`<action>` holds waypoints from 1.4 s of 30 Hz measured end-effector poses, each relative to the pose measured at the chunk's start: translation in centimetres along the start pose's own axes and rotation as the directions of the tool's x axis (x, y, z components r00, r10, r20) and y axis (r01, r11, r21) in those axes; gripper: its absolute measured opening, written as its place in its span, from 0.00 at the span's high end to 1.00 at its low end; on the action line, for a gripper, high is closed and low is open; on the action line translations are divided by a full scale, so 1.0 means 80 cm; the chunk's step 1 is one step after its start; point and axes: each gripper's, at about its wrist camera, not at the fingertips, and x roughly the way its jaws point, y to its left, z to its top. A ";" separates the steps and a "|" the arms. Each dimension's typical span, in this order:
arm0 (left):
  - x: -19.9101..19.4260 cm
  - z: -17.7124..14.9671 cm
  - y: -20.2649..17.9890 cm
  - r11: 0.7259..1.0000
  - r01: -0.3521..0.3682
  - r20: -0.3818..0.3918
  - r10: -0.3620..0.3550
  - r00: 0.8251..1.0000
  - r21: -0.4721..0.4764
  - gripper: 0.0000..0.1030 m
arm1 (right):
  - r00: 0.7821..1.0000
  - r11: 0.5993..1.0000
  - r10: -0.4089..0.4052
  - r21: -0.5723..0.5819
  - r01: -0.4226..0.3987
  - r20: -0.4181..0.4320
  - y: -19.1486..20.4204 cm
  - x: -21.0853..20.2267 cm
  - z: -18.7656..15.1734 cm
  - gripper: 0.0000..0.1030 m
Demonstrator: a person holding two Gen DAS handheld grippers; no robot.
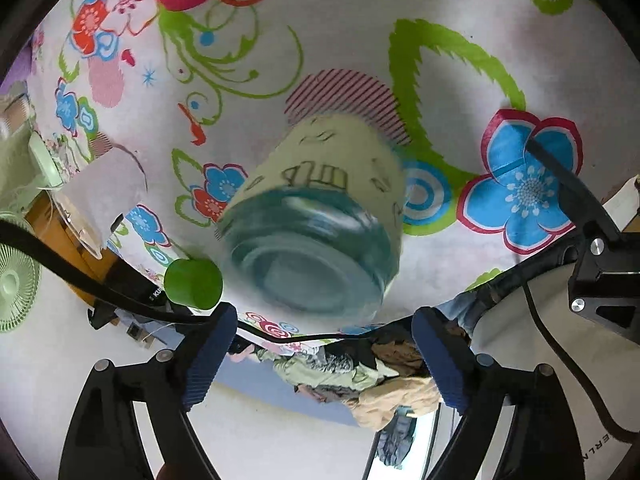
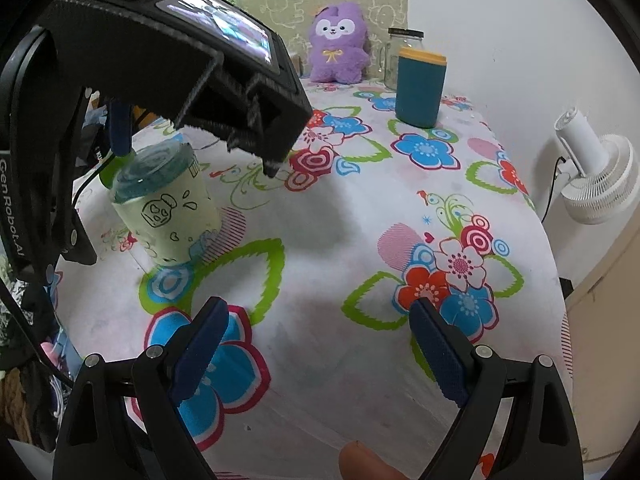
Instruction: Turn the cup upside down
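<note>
The cup (image 2: 168, 208) is pale green with black doodles and a clear teal lid with a green straw (image 2: 116, 168). It stands on the flowered tablecloth (image 2: 360, 208) at the left. In the left wrist view the image is turned over and the cup (image 1: 320, 208) shows lid-first, blurred, with the straw tip (image 1: 194, 283) beside it. My left gripper (image 1: 322, 354) is open, its fingers just short of the lid and apart from it. My right gripper (image 2: 320, 354) is open and empty above the near part of the table.
A teal can-holder with a yellow rim (image 2: 420, 88), a glass jar (image 2: 404, 48) and a purple plush toy (image 2: 338, 46) stand at the back of the table. A white fan (image 2: 596, 180) is at the right, off the table. The left gripper's body (image 2: 160, 60) hangs over the cup.
</note>
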 end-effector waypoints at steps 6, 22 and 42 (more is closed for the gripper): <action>-0.011 -0.031 0.017 0.998 0.061 0.121 -0.056 0.991 -0.036 0.07 | 1.000 1.000 -0.012 -0.019 0.012 0.005 0.012 -0.005 0.011 0.10; 0.008 -0.186 0.079 0.914 0.319 0.642 -0.091 0.761 -0.249 0.05 | 0.994 0.995 -0.084 -0.050 0.088 0.068 0.056 -0.043 0.052 0.03; 0.094 -0.339 0.059 0.623 0.688 0.914 0.375 0.156 -0.372 0.00 | 0.983 0.983 -0.164 -0.066 0.170 0.083 0.116 -0.069 0.066 0.00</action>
